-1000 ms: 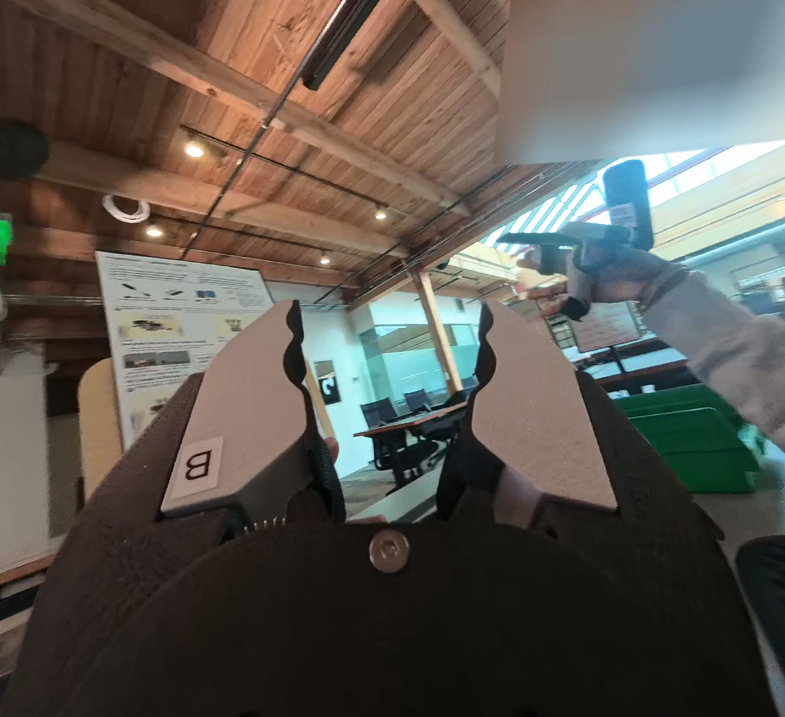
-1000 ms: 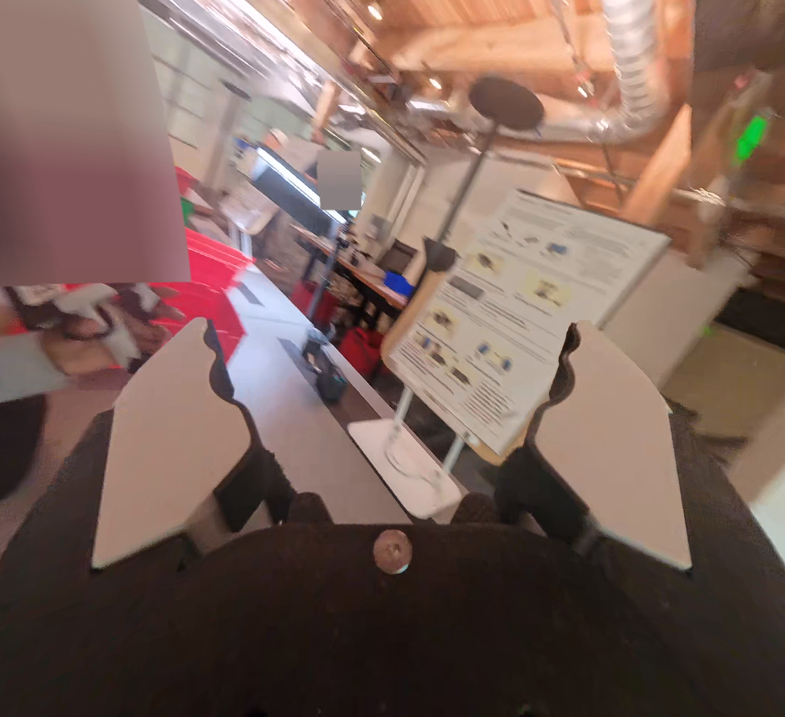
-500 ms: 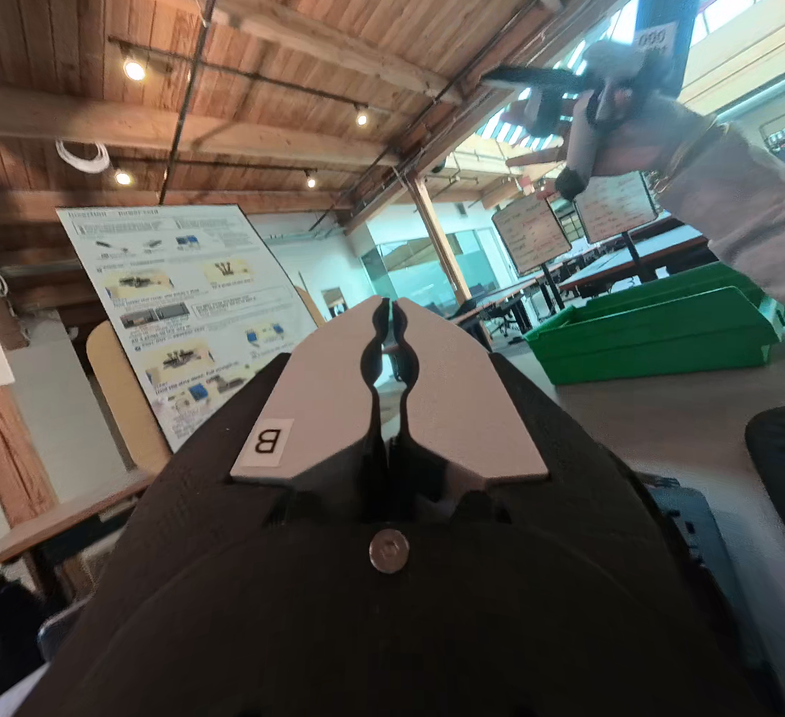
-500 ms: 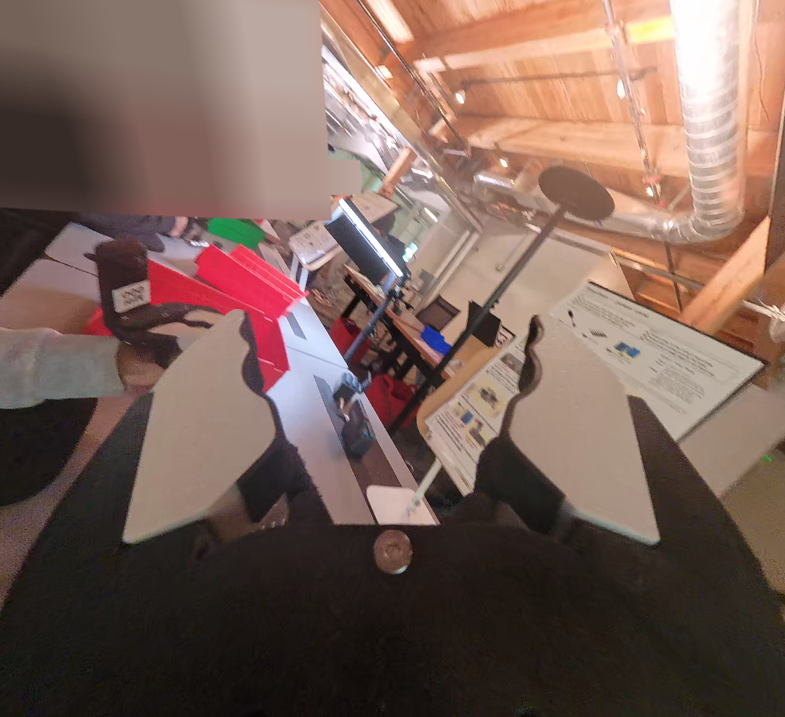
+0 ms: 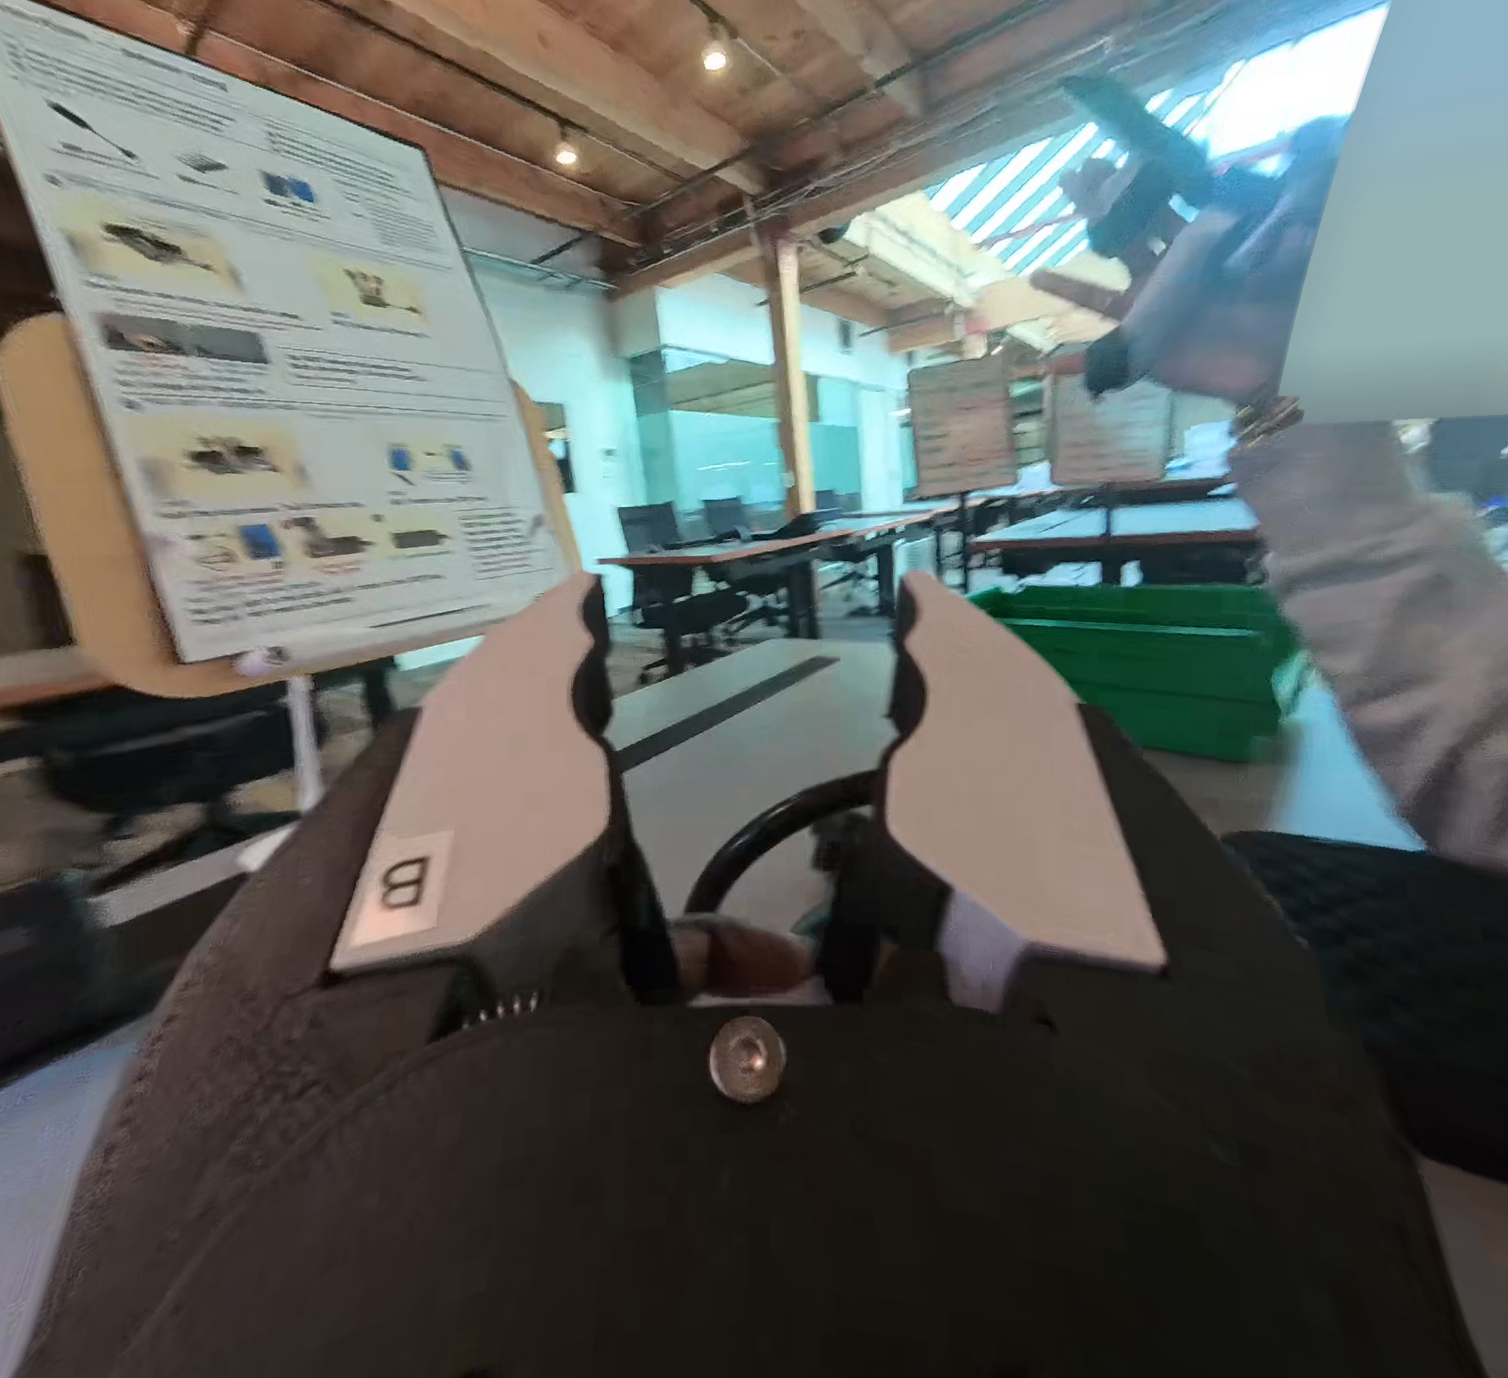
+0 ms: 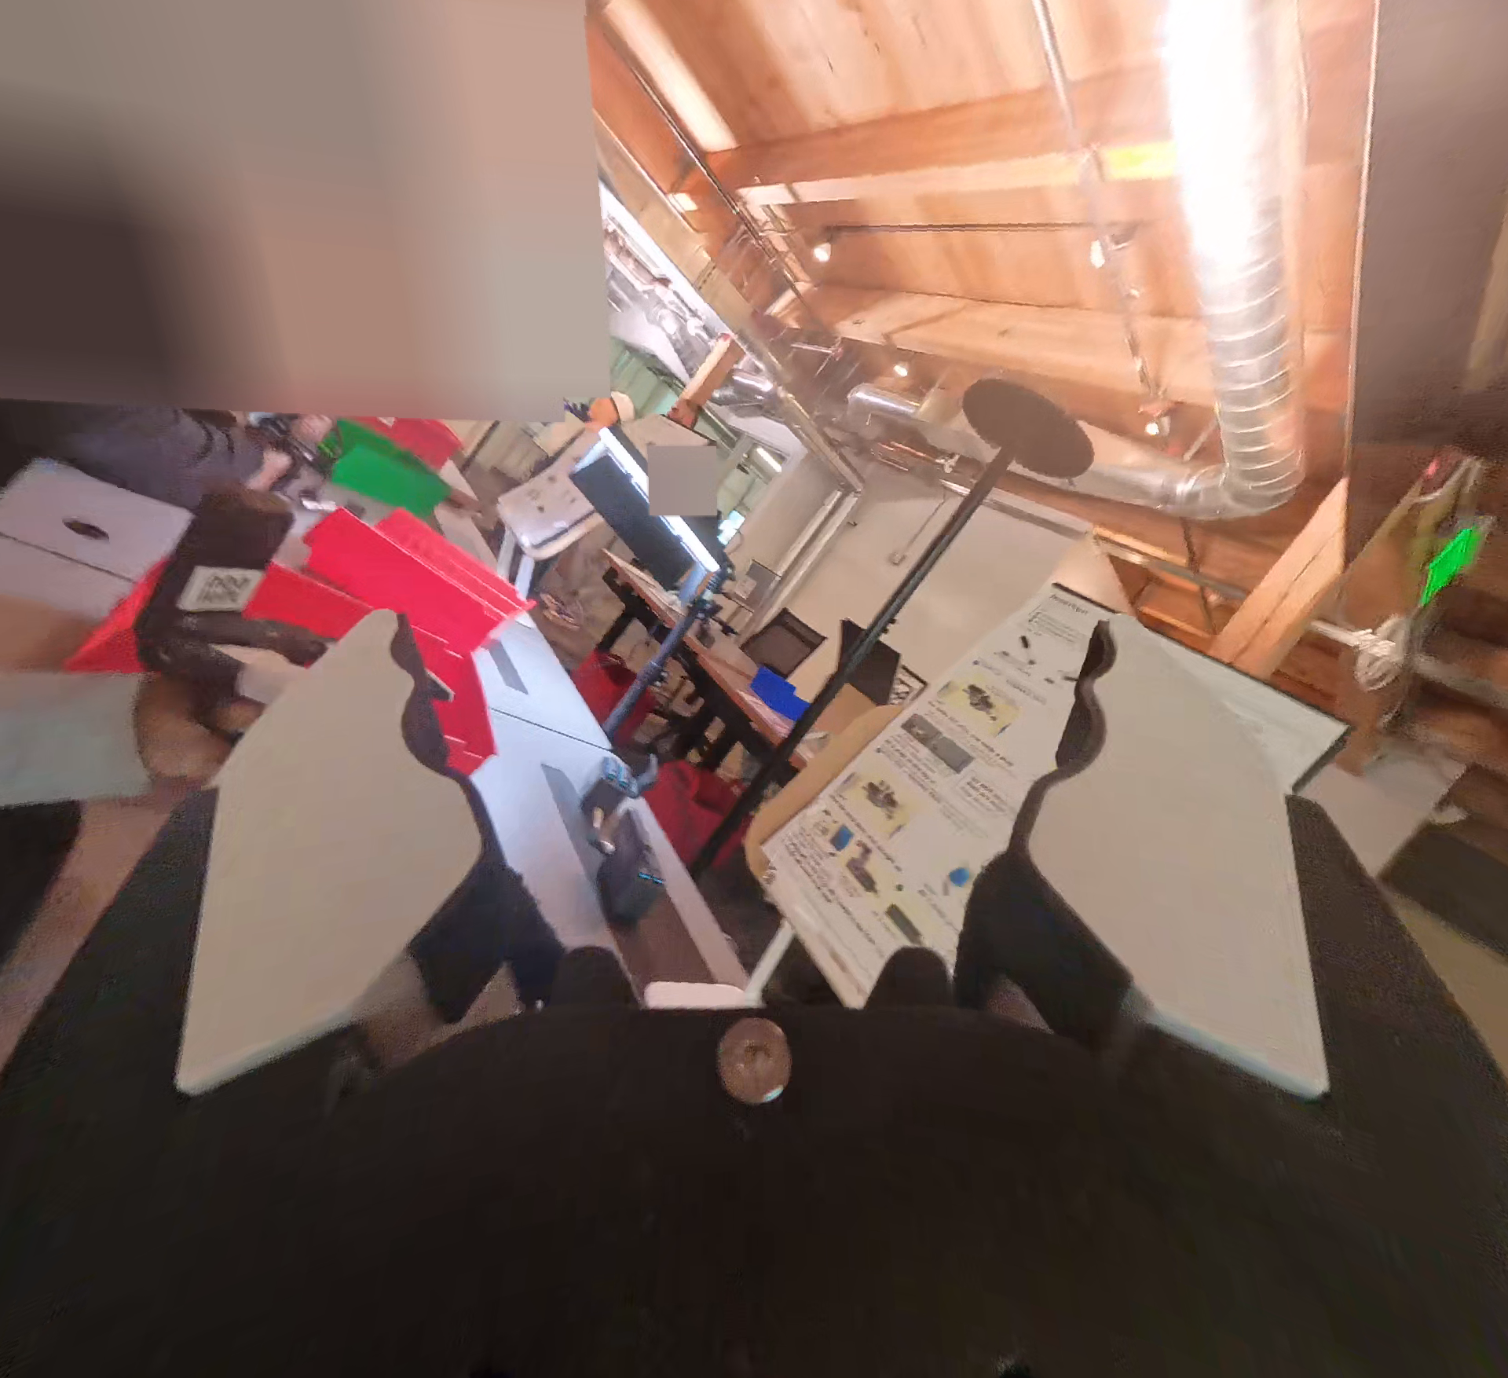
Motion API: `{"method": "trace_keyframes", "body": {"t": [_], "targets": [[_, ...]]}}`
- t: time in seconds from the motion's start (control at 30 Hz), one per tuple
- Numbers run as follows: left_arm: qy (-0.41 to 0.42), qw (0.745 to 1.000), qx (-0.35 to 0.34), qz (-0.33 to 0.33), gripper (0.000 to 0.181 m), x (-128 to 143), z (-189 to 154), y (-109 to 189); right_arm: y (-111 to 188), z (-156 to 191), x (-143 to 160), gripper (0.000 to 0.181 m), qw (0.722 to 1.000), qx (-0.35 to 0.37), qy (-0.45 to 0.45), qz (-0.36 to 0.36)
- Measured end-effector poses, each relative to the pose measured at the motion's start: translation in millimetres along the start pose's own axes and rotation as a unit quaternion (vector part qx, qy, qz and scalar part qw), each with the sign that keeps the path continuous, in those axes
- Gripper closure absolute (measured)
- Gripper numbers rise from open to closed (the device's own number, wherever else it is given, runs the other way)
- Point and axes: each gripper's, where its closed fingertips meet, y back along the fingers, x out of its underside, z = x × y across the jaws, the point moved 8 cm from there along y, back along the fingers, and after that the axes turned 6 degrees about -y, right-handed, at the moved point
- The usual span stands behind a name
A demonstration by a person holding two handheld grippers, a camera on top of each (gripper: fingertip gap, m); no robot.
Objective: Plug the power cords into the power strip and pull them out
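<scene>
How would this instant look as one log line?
left claw: open, empty | right claw: open, empty | black cord: loop below left claw | power strip: unseen

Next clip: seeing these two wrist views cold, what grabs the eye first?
Both grippers are raised toward the timber ceiling, open and holding nothing: the left gripper frames a loop of black cable on the grey table, and the right gripper frames a poster board. Bright bins stand out too: green bins right of the left gripper, red bins left of the right one.
</scene>
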Motion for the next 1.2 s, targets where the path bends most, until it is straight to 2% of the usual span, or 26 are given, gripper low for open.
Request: {"method": "trace_keyframes", "body": {"t": [0.07, 0.13, 0.23, 0.27, 0.33, 0.37, 0.5, 0.53, 0.57, 0.73, 0.8, 0.87, 0.93, 0.97, 1.0, 1.13, 1.2], "targets": [[0.03, 0.999, 0.014, -0.023, 0.086, -2, -1, -2, -2, 1, -3, 0.036, 1.0, 0.016, 0.019, -0.006], [0.029, 0.999, 0.017, -0.026, 0.071, -2, -3, -4, -2, 1, -5, 0.035, 1.0, 0.018, 0.003, -0.013], [-0.026, 0.998, -0.029, -0.045, 0.069, 0, -3, -4, 1, -4, -2, 0.036, 0.999, 0.033, 0.007, 0.005], [-0.047, 0.996, -0.055, -0.054, 0.077, 1, -1, -3, 3, -7, -1, 0.035, 0.999, 0.047, 0.014, 0.012], [-0.084, 0.99, -0.096, -0.054, 0.11, 4, 2, 0, 6, -13, -1, 0.035, 0.996, 0.082, 0.026, 0.017], [-0.087, 0.991, -0.096, -0.041, 0.121, 6, 3, 0, 7, -15, -2, 0.036, 0.995, 0.093, 0.031, 0.012], [-0.036, 0.998, -0.024, 0.046, 0.158, 14, -2, -4, 9, -14, -8, 0.039, 0.995, 0.096, 0.03, -0.013], [-0.029, 0.998, -0.002, 0.054, 0.175, 15, -4, -4, 8, -14, -9, 0.04, 0.995, 0.097, 0.034, -0.019], [-0.02, 0.998, 0.01, 0.058, 0.181, 15, -5, -5, 8, -13, -10, 0.041, 0.994, 0.097, 0.037, -0.024], [-0.001, 0.997, 0.053, 0.061, 0.181, 18, -10, -7, 8, -12, -12, 0.054, 0.993, 0.102, 0.05, -0.037], [0.018, 0.994, 0.074, 0.073, 0.178, 21, -12, -8, 9, -11, -14, 0.066, 0.992, 0.104, 0.052, -0.045], [0.032, 0.992, 0.084, 0.087, 0.166, 24, -12, -9, 11, -9, -16, 0.091, 0.993, 0.095, 0.053, -0.048], [0.054, 0.988, 0.106, 0.1, 0.156, 27, -14, -9, 14, -4, -16, 0.127, 0.995, 0.071, 0.054, -0.046], [0.065, 0.985, 0.117, 0.11, 0.151, 29, -15, -9, 15, -1, -16, 0.157, 0.996, 0.059, 0.052, -0.037], [0.075, 0.98, 0.132, 0.125, 0.146, 32, -16, -9, 16, 0, -16, 0.179, 0.998, 0.052, 0.039, -0.021], [0.093, 0.972, 0.158, 0.145, 0.133, 34, -17, -6, 12, 3, -12, 0.179, 0.999, -0.002, -0.035, 0.034], [0.089, 0.971, 0.164, 0.147, 0.128, 33, -18, -3, 8, 4, -5, 0.174, 0.996, -0.028, -0.066, 0.059]]}}
